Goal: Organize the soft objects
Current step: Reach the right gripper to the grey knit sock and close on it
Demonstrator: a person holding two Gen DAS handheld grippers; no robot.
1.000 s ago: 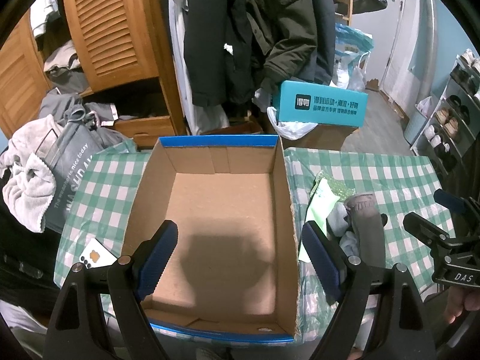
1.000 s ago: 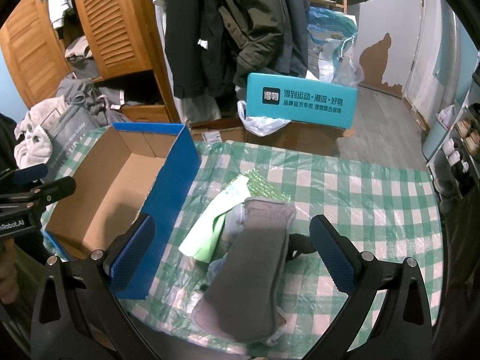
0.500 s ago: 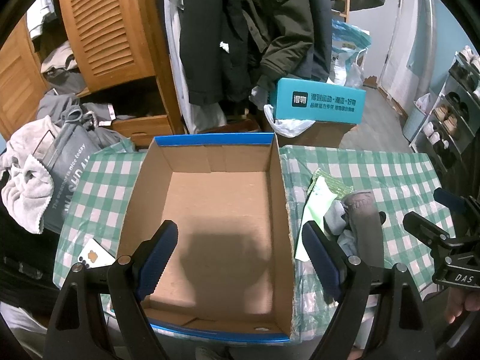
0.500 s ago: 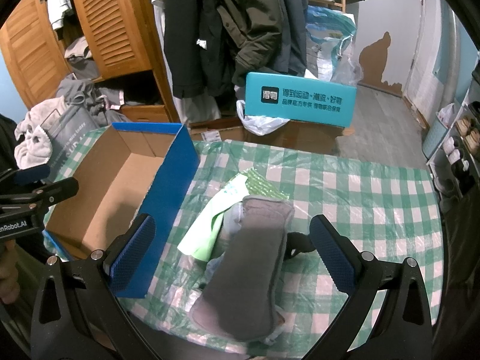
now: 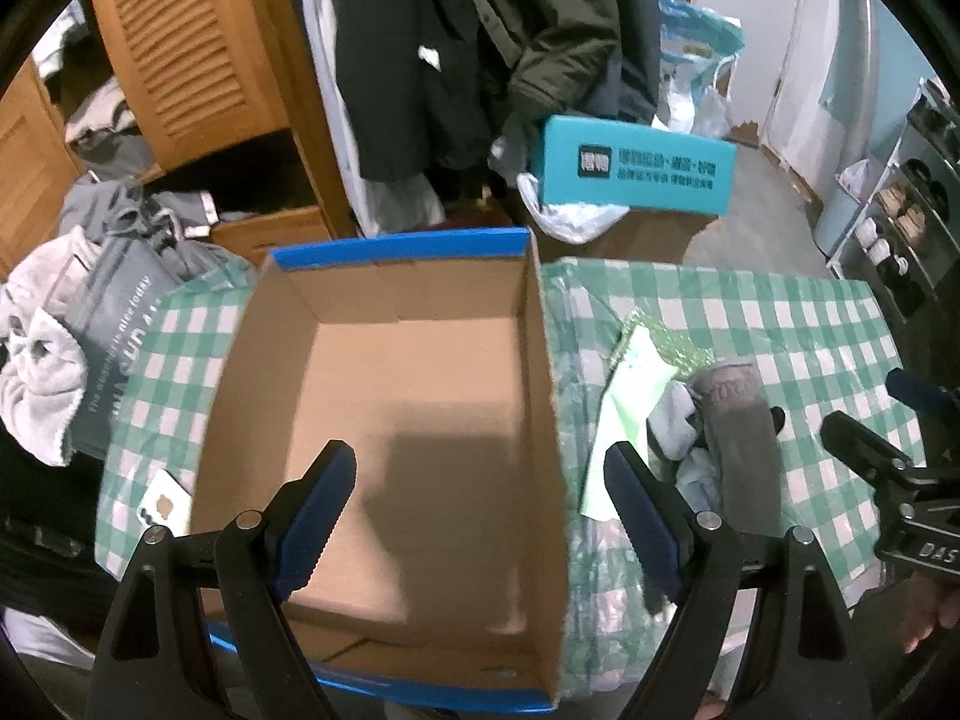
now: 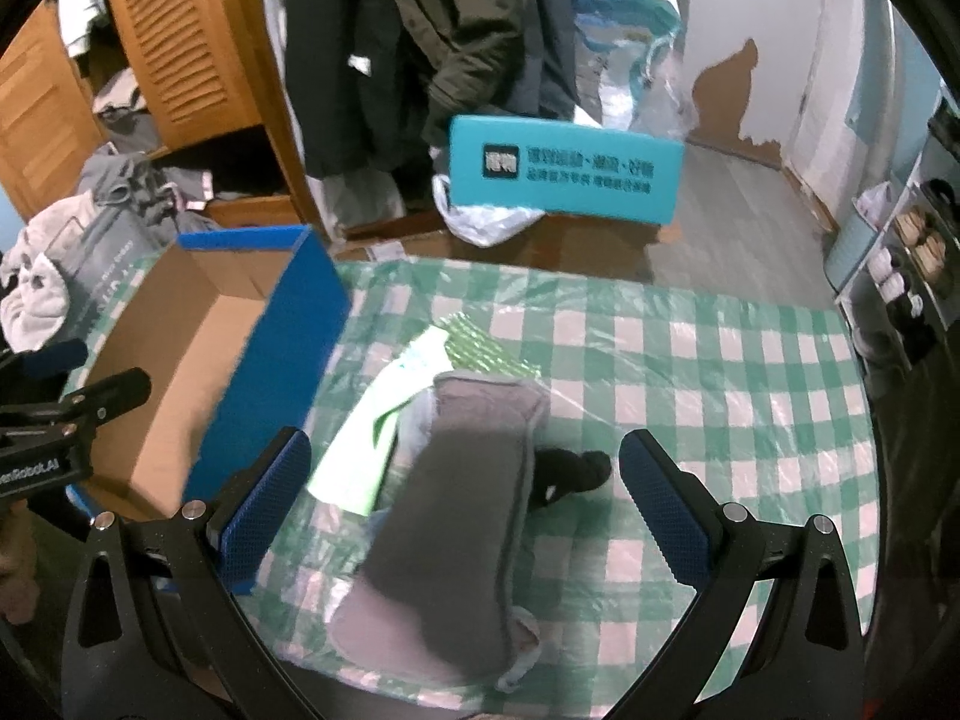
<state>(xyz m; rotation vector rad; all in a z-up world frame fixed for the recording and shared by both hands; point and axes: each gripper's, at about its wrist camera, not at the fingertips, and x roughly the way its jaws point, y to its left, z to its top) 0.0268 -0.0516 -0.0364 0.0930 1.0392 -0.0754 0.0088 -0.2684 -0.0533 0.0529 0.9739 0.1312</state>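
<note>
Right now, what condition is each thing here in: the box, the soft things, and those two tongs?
Cardboard box: open, nothing inside.
Grey sock: lying flat on the table, outside the box.
Green cloth: lying beside the box, partly under the grey sock.
Black sock: on the table, partly hidden.
Left tongs: open, holding nothing.
Right tongs: open, above the grey sock.

A big cardboard box [image 5: 420,420] sits on the left part of the table [image 6: 720,360]. A pile of soft things lies on the table just right of the box: a long sock [image 6: 456,516] on top, a flat packet [image 6: 384,420] under it. Behind the table stands another box [image 6: 564,171].
</note>
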